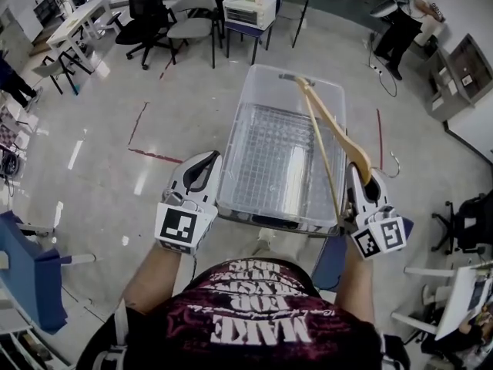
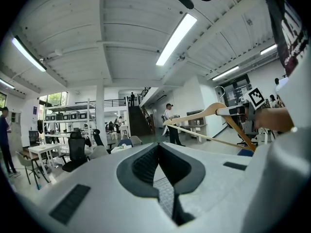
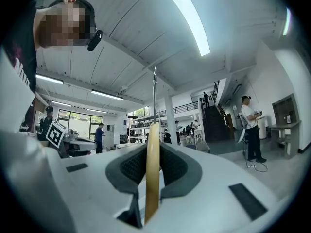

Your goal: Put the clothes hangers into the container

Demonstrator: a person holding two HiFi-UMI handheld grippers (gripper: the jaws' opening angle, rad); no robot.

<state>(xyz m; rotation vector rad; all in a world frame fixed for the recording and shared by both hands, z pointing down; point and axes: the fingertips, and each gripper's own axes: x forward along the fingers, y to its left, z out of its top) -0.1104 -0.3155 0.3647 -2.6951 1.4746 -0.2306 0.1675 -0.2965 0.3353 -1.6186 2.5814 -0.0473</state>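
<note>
Right claw point(image 1: 363, 177) on hanger point(image 1: 333, 122), over container point(image 1: 286, 68) — right edge

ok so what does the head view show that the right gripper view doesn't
Only the head view: the container, the shirt, and the hanger seen side-on, stretched over the container. Only the right gripper view: the ceiling light, the hook pointing up, and the jaws closed on the hanger's edge. Both: the right gripper holding the hanger, plus the left gripper.
</note>
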